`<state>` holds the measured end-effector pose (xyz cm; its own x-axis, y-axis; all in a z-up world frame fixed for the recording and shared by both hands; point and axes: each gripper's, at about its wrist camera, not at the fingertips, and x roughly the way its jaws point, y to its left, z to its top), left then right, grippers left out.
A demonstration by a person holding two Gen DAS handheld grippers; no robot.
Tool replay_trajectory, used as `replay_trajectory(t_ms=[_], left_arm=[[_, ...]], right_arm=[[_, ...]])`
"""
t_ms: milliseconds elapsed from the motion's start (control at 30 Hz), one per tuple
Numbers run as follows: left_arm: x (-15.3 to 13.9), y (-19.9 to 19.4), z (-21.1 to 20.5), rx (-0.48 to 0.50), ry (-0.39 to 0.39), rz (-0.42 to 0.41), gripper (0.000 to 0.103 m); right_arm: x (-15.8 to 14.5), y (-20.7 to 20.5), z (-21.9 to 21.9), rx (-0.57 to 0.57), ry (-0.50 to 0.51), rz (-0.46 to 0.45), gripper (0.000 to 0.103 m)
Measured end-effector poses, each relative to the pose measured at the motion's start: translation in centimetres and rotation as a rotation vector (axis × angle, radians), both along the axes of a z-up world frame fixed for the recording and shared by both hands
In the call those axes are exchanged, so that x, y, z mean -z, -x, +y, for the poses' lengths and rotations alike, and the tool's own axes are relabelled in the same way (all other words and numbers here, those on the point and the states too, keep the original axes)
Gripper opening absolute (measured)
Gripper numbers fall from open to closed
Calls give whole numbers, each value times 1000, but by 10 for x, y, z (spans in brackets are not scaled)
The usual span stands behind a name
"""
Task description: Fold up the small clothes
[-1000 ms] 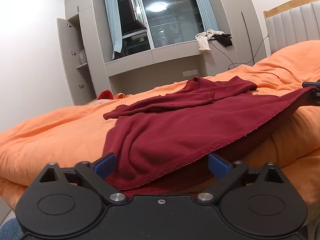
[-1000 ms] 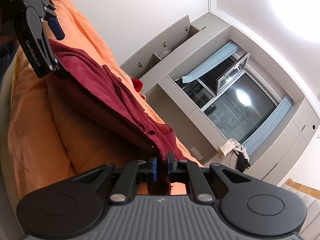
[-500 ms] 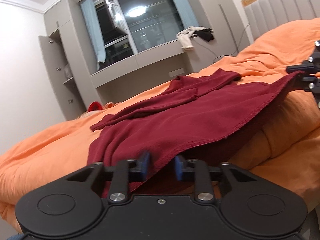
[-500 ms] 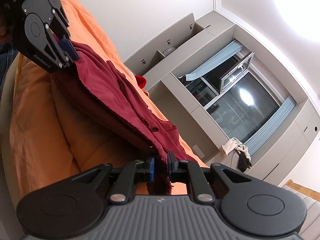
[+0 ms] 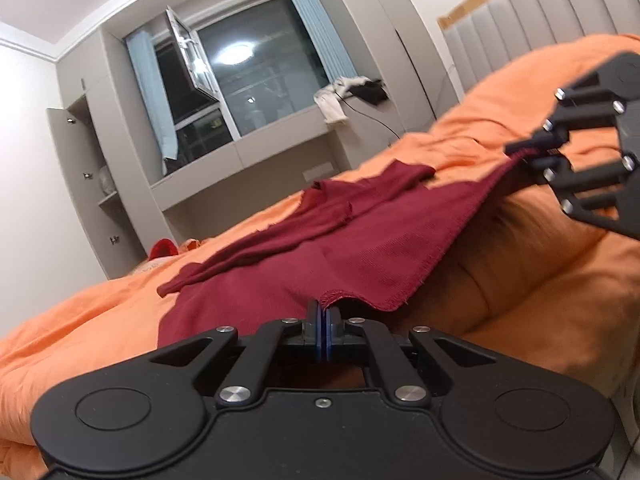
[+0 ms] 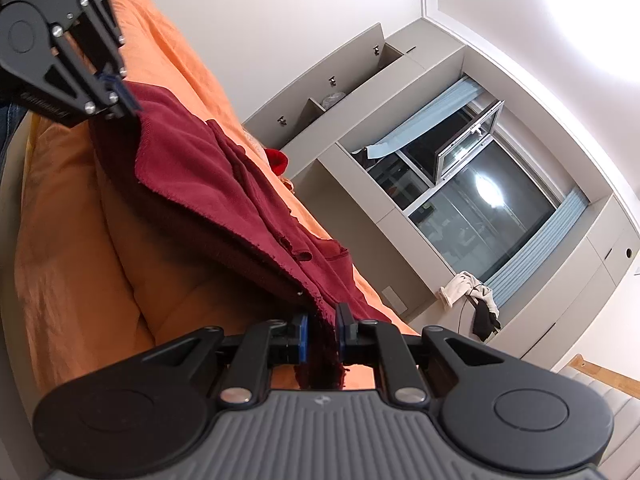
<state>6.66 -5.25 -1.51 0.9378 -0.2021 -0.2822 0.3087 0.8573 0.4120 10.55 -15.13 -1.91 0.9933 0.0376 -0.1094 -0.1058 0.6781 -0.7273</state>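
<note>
A dark red garment [image 5: 328, 240] lies spread on the orange bed [image 5: 80, 320], with its long sleeves bunched toward the far side. My left gripper [image 5: 322, 316] is shut on the near hem, which puckers at the blue pads. At the right, my right gripper [image 5: 532, 156] pinches the hem's other corner, so the edge hangs stretched between the two. In the right wrist view the right gripper [image 6: 320, 334] is shut on a thick fold of the garment [image 6: 208, 168], and the left gripper [image 6: 120, 100] grips the far corner at upper left.
A grey padded headboard [image 5: 540, 24] rises at the right. A window [image 5: 256, 92] with blue curtains, a ledge holding a heap of clothes [image 5: 348, 96], and an open cupboard [image 5: 88, 184] line the far wall. A red item [image 5: 162, 248] lies at the bed's far edge.
The left gripper's jaws went from wide open to shut on the near hem. It also moved along the edge and rolled, so the right gripper now looms larger at the right.
</note>
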Motion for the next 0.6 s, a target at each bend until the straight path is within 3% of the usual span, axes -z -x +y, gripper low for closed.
replay_trajectory(t_ms=[233, 367, 600], left_arm=[[1, -5, 3, 4, 17, 42, 5], [3, -1, -1, 49, 3, 36, 42], [11, 2, -11, 41, -60, 7, 75]], right_arm=[[0, 1, 1, 0, -2, -2, 13], [0, 1, 2, -1, -2, 0, 13], [-2, 4, 1, 3, -25, -10, 13]])
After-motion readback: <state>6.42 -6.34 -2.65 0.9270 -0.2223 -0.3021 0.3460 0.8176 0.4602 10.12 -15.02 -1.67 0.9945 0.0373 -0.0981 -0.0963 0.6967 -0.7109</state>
